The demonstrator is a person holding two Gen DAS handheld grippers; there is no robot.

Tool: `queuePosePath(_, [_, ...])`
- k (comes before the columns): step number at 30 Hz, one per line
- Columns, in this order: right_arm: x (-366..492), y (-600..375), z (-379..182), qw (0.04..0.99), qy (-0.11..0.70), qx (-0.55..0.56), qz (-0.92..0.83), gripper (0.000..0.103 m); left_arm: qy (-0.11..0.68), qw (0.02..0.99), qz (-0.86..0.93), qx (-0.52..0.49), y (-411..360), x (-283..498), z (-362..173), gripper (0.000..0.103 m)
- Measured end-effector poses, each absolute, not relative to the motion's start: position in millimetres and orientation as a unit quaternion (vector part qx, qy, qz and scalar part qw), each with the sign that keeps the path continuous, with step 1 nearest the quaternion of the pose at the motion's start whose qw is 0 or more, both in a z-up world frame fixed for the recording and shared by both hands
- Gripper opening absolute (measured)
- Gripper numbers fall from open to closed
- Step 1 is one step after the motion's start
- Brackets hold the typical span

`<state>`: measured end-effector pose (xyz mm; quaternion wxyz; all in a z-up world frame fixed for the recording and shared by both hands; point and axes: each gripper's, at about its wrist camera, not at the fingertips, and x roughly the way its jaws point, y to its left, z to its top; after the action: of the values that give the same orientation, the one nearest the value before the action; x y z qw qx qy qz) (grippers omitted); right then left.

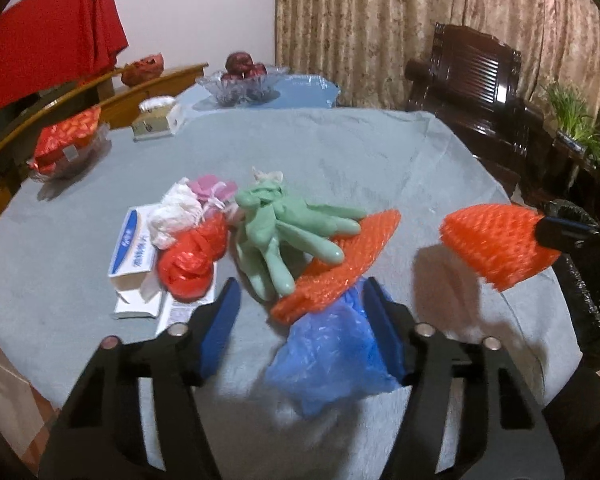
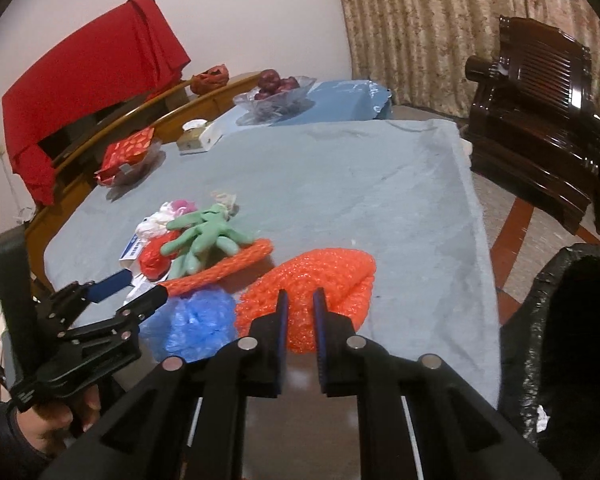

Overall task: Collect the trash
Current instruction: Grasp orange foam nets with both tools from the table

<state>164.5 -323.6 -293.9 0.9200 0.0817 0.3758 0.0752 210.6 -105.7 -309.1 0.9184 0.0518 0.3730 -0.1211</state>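
Observation:
My right gripper (image 2: 300,296) is shut on an orange foam net (image 2: 320,280), held above the table beside the black trash bag (image 2: 580,320); the left wrist view shows that net (image 1: 496,244) in the air. My left gripper (image 1: 300,286) stands open low over the pile. A crumpled blue plastic bag (image 1: 328,360) lies between its fingers against the right pad, and the left pad is clear of it. Just ahead lie a second orange net (image 1: 340,264), a green rubber glove (image 1: 284,232), a red plastic wad (image 1: 188,260), white wrapping (image 1: 176,212) and a flattened carton (image 1: 134,248).
The table carries a grey cloth (image 1: 300,152). At its far left stand a dish with a red packet (image 1: 66,144), a tissue box (image 1: 154,120) and a glass fruit bowl (image 1: 240,84). A dark wooden chair (image 1: 480,92) and a plant (image 1: 576,120) stand to the right.

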Motion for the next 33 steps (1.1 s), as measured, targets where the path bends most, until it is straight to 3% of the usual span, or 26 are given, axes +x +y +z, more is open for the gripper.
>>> queuePosePath(4, [163, -327, -296, 0.92, 0.376, 0.08, 0.075, 0.012, 0.38, 0.915, -0.125, 0.051, -108, 216, -314, 0.047])
queuePosePath(5, [163, -327, -296, 0.92, 0.376, 0.08, 0.075, 0.012, 0.383, 0.913, -0.133, 0.049, -108, 217, -314, 0.035])
queuePosePath(6, [163, -328, -296, 0.92, 0.376, 0.08, 0.075, 0.012, 0.386, 0.911, -0.139, 0.047, -109, 217, -314, 0.016])
queuePosePath(9, [161, -328, -297, 0.92, 0.375, 0.082, 0.075, 0.012, 0.389, 0.908, -0.149, 0.042, -108, 218, -311, 0.01])
queuePosePath(22, [153, -329, -289, 0.924, 0.364, 0.086, 0.074, 0.012, 0.345, 0.925, -0.16, 0.002, -91, 205, -261, 0.007])
queuePosePath(33, [136, -338, -246, 0.939, 0.33, 0.057, 0.074, 0.012, 0.296, 0.942, -0.16, 0.0, -104, 188, -213, 0.007])
